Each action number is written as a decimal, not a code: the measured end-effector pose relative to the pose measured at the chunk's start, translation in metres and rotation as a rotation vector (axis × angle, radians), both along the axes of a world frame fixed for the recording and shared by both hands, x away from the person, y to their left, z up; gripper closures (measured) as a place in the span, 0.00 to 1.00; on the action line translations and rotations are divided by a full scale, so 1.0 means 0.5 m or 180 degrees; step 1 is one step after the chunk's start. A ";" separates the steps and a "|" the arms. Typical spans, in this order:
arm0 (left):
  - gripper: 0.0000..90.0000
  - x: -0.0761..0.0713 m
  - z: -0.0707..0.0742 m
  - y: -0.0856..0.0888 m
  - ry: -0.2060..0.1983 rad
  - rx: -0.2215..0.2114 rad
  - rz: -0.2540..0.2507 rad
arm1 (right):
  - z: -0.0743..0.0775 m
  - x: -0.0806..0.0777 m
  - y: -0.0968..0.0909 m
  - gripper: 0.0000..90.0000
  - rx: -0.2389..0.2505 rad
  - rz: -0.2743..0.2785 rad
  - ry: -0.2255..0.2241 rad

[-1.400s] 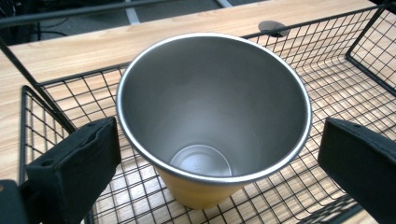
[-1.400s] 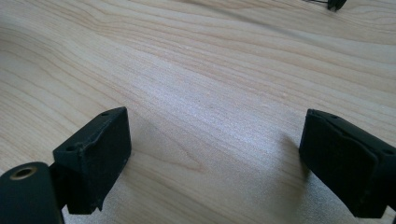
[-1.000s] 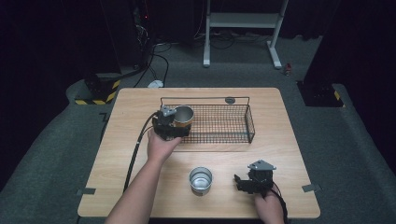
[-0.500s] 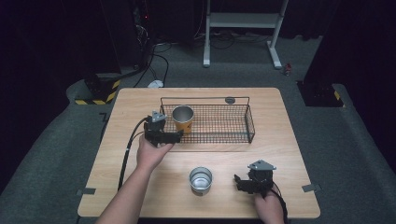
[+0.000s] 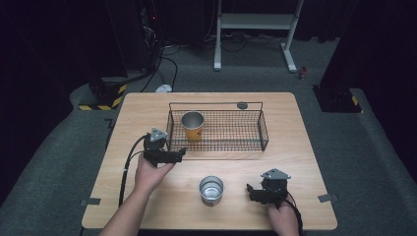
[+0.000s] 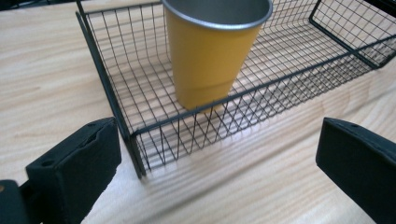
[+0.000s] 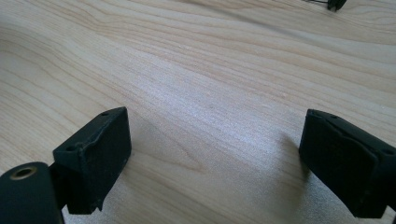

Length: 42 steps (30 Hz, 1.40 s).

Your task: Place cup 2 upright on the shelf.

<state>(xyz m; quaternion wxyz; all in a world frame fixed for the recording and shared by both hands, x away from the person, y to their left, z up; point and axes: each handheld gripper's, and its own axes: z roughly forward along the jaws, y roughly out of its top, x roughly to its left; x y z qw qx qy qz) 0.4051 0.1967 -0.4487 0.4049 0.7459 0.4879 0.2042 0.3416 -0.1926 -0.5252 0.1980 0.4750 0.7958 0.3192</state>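
An orange metal cup (image 5: 192, 125) (image 6: 212, 56) stands upright in the left end of a black wire basket (image 5: 246, 142) (image 6: 133, 133). My left gripper (image 5: 178, 155) (image 6: 219, 158) is open just outside the basket's near left corner and points at the cup, with nothing between its jaws. A silver cup (image 5: 211, 190) stands upright on the table near the front edge. To its right, my right gripper (image 5: 252, 192) (image 7: 215, 154) rests open, low over bare wood, holding nothing.
The wooden table (image 5: 295, 162) has a small dark round disc (image 5: 242, 104) behind the basket. The basket's right part holds nothing. Bare wood lies between the basket and the silver cup. Dark floor with cables and a white stand surrounds the table.
My left gripper has drawn back from the orange cup, out of the basket, moving left and toward the person. The cup stays standing in the basket. The right gripper has not moved.
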 end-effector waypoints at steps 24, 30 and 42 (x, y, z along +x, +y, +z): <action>0.02 -0.104 -0.104 0.069 0.0279 0.0082 -0.0091 | 0.000 0.000 0.000 0.10 -0.0006 0.0009 -0.0005; 0.02 -0.133 -0.128 0.076 0.0256 0.0203 -0.0064 | 0.000 0.000 0.000 0.10 -0.0006 0.0009 -0.0006; 0.03 -0.156 -0.154 0.082 0.0418 0.0276 -0.0004 | 0.000 0.000 0.000 0.10 0.0004 0.0001 0.0002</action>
